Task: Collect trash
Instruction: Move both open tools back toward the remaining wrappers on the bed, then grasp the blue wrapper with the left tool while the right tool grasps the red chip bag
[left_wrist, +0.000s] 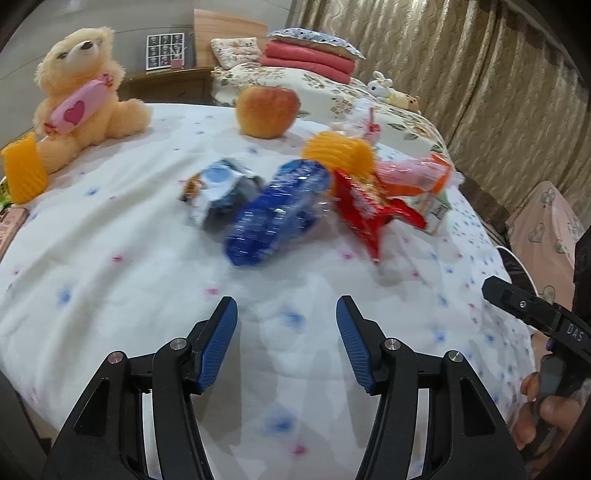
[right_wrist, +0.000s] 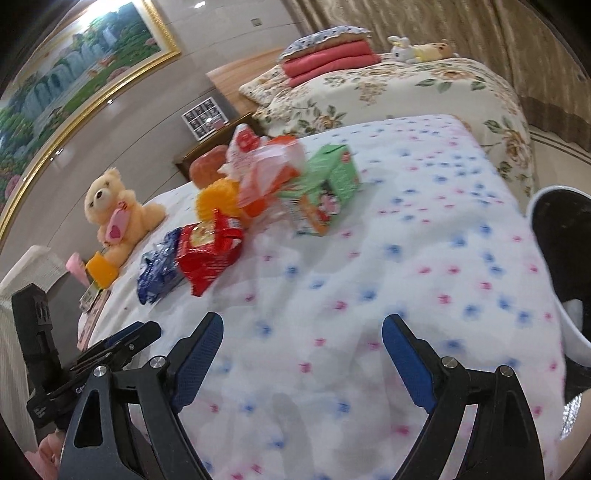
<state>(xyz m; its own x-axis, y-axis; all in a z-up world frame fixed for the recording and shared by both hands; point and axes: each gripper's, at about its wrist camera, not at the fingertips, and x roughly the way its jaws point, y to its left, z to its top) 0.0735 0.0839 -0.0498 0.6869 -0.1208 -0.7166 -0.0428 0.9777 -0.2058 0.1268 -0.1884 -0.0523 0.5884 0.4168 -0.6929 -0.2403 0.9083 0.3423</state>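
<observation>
Trash lies in a loose pile on the white dotted bedspread (left_wrist: 110, 236). In the left wrist view I see a blue crinkled wrapper (left_wrist: 275, 210), a grey-white packet (left_wrist: 221, 192), a red snack bag (left_wrist: 369, 210) and a pink-orange wrapper (left_wrist: 413, 173). My left gripper (left_wrist: 286, 343) is open and empty, short of the blue wrapper. My right gripper (right_wrist: 303, 358) is open and empty over bare bedspread. Its view shows the red bag (right_wrist: 210, 254), the blue wrapper (right_wrist: 159, 269), a green carton (right_wrist: 332, 177) and the pink-orange wrapper (right_wrist: 266, 173). The left gripper's body (right_wrist: 110, 350) shows at lower left.
A teddy bear (left_wrist: 81, 92), an apple (left_wrist: 267, 110) and orange ribbed pieces (left_wrist: 24, 173) (left_wrist: 338, 151) sit on the bed. A bin (right_wrist: 561, 266) with a dark liner stands at the bed's right edge. A second bed (right_wrist: 406, 88) with pillows lies beyond.
</observation>
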